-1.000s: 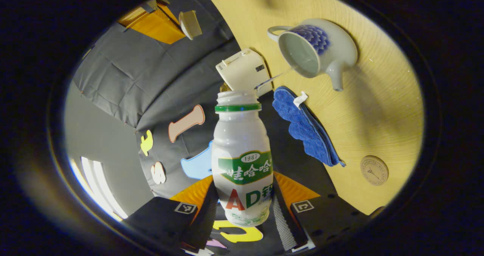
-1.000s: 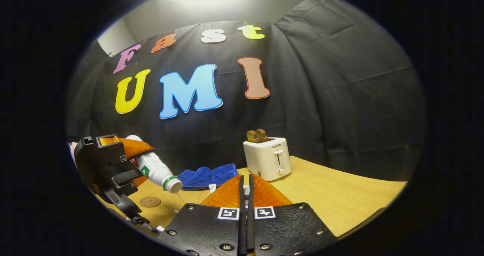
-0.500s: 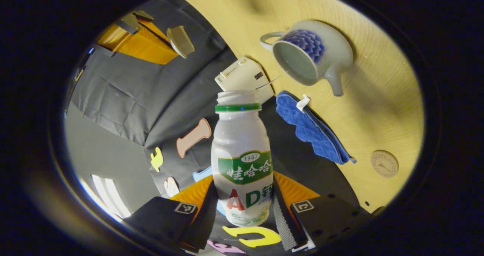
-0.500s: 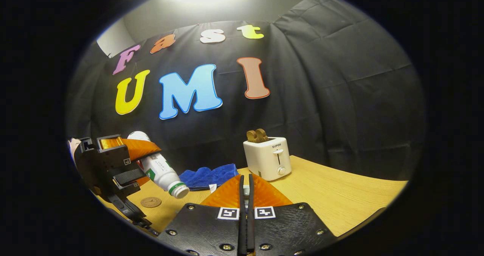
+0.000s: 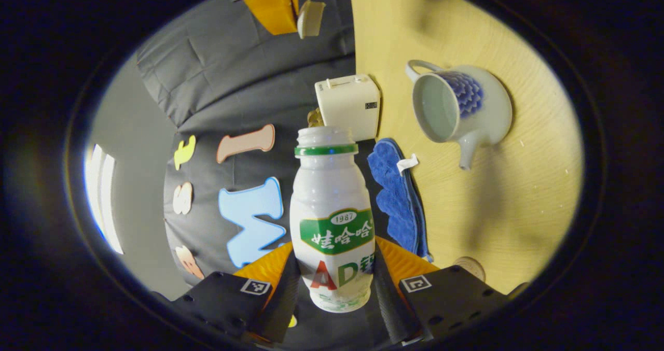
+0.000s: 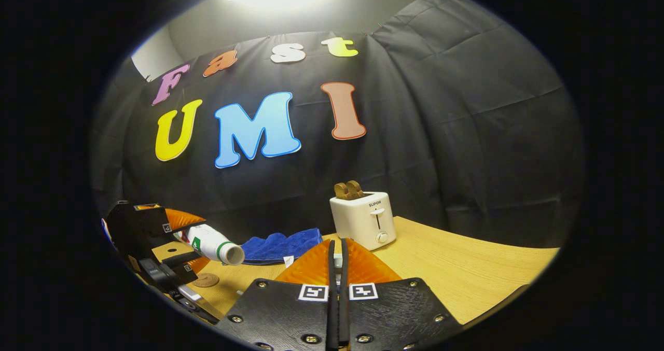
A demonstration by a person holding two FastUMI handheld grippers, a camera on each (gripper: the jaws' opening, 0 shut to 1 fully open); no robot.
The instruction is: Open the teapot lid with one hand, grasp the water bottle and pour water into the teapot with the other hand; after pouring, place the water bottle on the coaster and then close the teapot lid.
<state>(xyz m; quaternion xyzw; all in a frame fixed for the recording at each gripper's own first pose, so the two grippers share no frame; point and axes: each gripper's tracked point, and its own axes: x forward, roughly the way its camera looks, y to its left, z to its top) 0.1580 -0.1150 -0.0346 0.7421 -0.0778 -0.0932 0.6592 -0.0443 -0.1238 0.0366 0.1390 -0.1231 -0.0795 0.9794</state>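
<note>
The left gripper (image 5: 332,289) pinches the water bottle (image 5: 332,221), now tipped back level, its stream stopped. The open teapot (image 5: 459,110) stands ahead to its right; the coaster (image 6: 206,280) comes next.

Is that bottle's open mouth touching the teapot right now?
Apart. In the left gripper view the water bottle sits clamped in the left gripper, and bare table shows between its mouth and the teapot.

toaster (image 6: 363,220); blue cloth (image 6: 280,246); table (image 6: 467,278)
</note>
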